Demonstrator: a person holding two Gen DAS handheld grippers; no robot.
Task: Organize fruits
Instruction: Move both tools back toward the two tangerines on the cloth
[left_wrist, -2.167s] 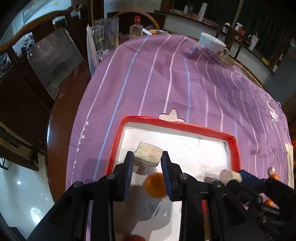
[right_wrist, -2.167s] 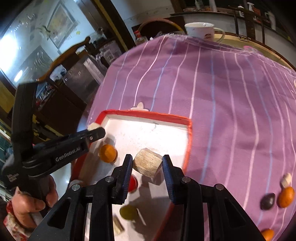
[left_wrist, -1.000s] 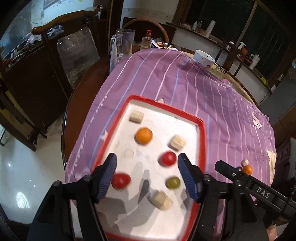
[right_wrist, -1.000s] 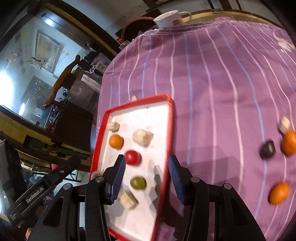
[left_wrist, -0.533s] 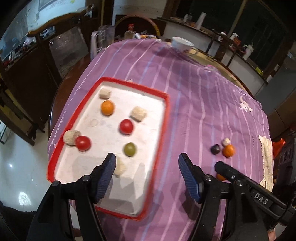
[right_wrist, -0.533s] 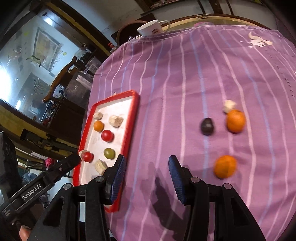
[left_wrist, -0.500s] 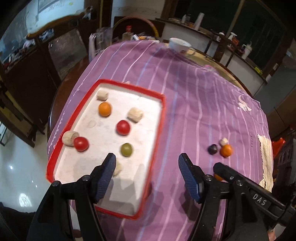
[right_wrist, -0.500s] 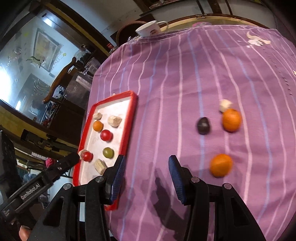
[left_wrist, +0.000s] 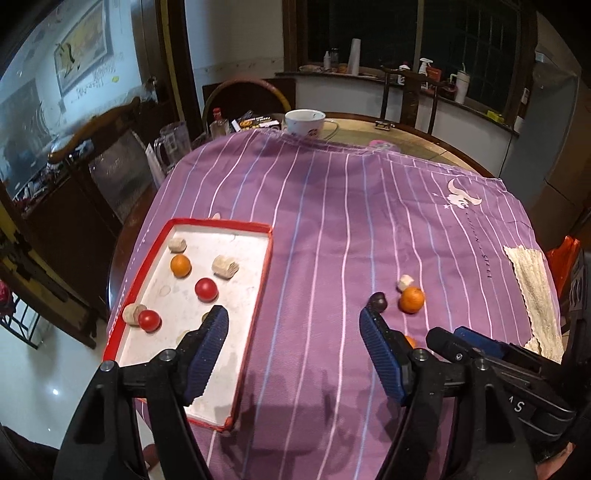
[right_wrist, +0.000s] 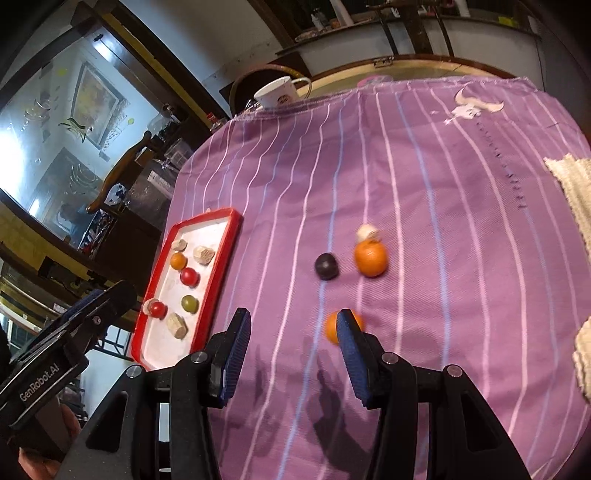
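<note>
A red-rimmed white tray (left_wrist: 265, 266) (right_wrist: 221, 266) lies on the purple striped cloth at the left and holds several fruits and beige blocks, among them an orange (left_wrist: 180, 266), two red fruits (left_wrist: 205, 289) and a green one (right_wrist: 190, 304). On the cloth to the right lie a dark plum (right_wrist: 326, 266) (left_wrist: 378, 301), a large orange (right_wrist: 371, 257) (left_wrist: 411, 300), a small pale piece (right_wrist: 367, 232) and a smaller orange (right_wrist: 332, 328) partly behind my right fingertip. My left gripper (left_wrist: 293, 338) is open and empty above the cloth. My right gripper (right_wrist: 293, 338) is open and empty, just short of the smaller orange.
A white cup (left_wrist: 305, 122) stands at the far edge of the round table. A glass mug (left_wrist: 170, 144) and a bottle (left_wrist: 218, 120) stand at the far left. A beige towel (left_wrist: 532, 291) lies at the right edge. Chairs surround the table.
Both grippers released beige blocks in the tray, opened, rose and swung right, away from the tray toward the loose fruits on the cloth.
</note>
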